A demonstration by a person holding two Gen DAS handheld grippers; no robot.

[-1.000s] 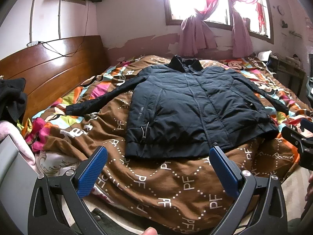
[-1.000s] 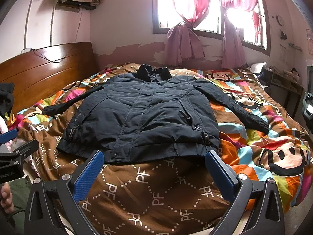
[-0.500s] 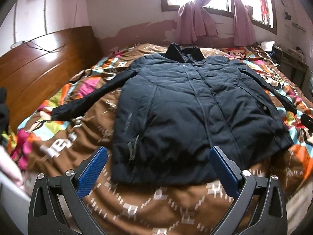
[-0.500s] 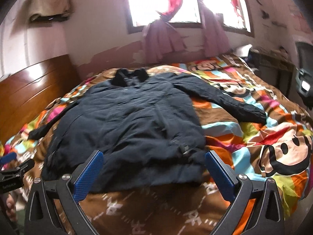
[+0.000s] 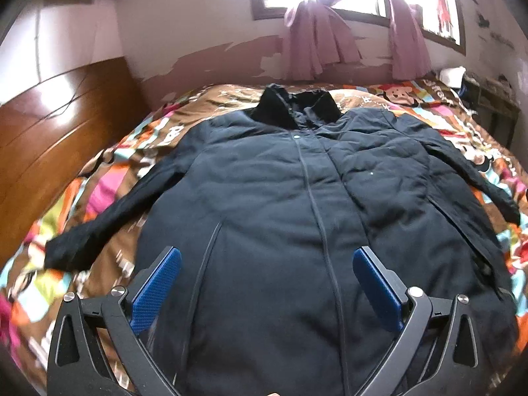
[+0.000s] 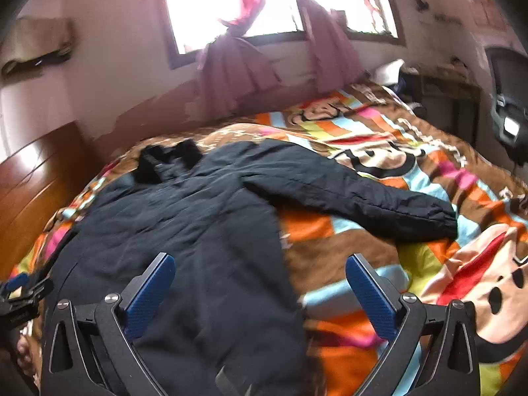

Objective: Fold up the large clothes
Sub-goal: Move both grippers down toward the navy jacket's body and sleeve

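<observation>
Bedroom, bed [image 5: 439, 105] under a bright cartoon-print quilt [image 6: 389, 247]: brown, orange, pink, blue patches. Wooden headboard [image 5: 49, 138] on the left, peeling wall behind, window with tied pink curtains [image 5: 313, 46] at the back. Cluttered side stand [image 6: 445, 95] far right, blurry.

Dark padded jacket [image 5: 297, 214] lies flat on the quilt, front up, zipped, collar [image 5: 297, 105] pointing toward the window wall. Left-view sleeve [image 5: 109, 221] spread out diagonally to the left, cuff near the quilt's left edge. Other sleeve [image 6: 356, 191] stretches out right across the quilt, cuff resting on an orange and blue patch.

Left gripper [image 5: 267, 283] hovers over the jacket's lower body, blue pads [image 5: 155, 290] spread wide apart, nothing between them. Whether the pads touch the fabric: cannot tell.

Right gripper [image 6: 260, 290] also wide open, empty. It sits over the jacket's right side edge, left pad [image 6: 148, 297] over dark fabric, right pad [image 6: 369, 300] over bare quilt. The sleeve lies ahead of it, apart from it.

In the right wrist view, the left gripper shows at the far left edge, with the person's toes [image 6: 24, 353] below it. Both views motion-blurred.
</observation>
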